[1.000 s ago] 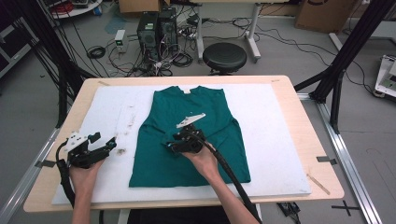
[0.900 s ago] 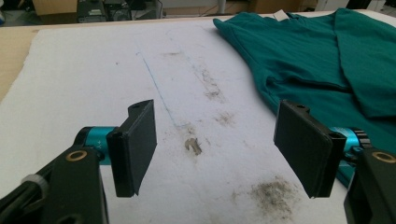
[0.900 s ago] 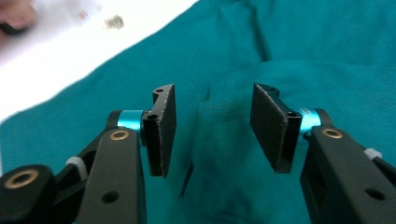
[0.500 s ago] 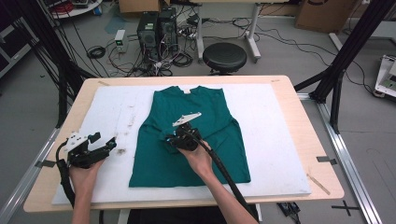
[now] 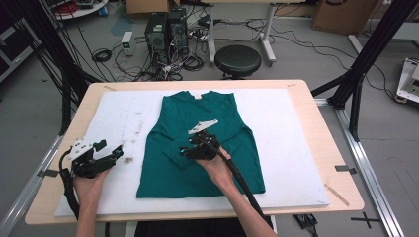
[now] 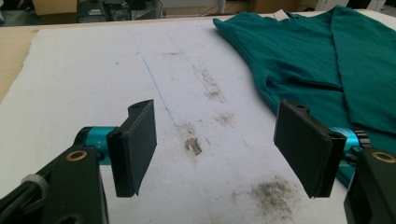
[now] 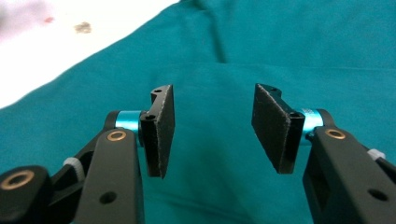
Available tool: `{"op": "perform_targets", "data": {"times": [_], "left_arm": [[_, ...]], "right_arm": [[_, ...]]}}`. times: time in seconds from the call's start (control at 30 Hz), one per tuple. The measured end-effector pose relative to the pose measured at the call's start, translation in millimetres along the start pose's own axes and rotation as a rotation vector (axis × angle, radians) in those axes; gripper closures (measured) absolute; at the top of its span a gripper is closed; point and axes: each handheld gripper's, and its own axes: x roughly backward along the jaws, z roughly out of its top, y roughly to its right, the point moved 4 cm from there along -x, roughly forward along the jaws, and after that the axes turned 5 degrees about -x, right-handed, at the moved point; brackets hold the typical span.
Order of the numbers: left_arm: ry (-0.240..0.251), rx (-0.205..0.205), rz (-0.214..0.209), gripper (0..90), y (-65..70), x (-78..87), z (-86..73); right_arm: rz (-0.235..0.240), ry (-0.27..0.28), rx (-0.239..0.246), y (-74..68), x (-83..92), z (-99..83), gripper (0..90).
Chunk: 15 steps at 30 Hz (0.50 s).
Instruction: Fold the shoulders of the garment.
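Observation:
A dark green sleeveless shirt point(image 5: 173, 173) lies flat on the white mat point(image 5: 286, 148), neck towards the far edge. My right gripper point(image 5: 184, 150) hovers over the shirt's left middle, pointing left. In the right gripper view its jaws point(image 7: 212, 126) stand apart above the green cloth point(image 7: 280, 46); they have just been opening, and nothing is between them. My left gripper point(image 5: 111, 150) rests over the bare mat left of the shirt. Its jaws point(image 6: 219, 149) are wide open and empty, with the shirt's edge point(image 6: 327, 56) to the right.
The mat carries grey stains point(image 6: 275, 193) and a faint blue line near the left gripper. The wooden table's rim point(image 5: 316, 98) borders the mat. Behind the table stand a black stool point(image 5: 237, 59), computer towers point(image 5: 165, 29), cables and black frame posts point(image 5: 365, 54).
The right gripper has hardly shifted over the shirt. The left hand and the shirt lie as before.

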Motion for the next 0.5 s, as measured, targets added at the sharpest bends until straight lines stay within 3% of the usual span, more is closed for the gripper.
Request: {"op": "perform_targets", "data": {"times": [0.2, 0.3, 0.4, 0.5], "left_arm": [[-0.001, 0.001, 0.0, 29.9, -0.2, 0.0, -0.1], [-0.001, -0.004, 0.0, 29.9, 0.1, -0.2, 0.0], [0.001, -0.006, -0.002, 29.9, 0.4, -0.1, 0.1], [0.0, -0.007, -0.004, 29.9, 0.5, -0.1, 0.1]], "right_arm": [[-0.07, 0.049, -0.061, 31.7, 33.5, -10.3, 51.8], [-0.115, 0.081, -0.083, 46.8, 54.0, -19.1, 45.4], [-0.173, 0.118, -0.072, 57.2, 73.0, -28.5, 34.9], [-0.194, 0.185, -0.095, 68.9, 95.5, -40.3, 28.4]]}}
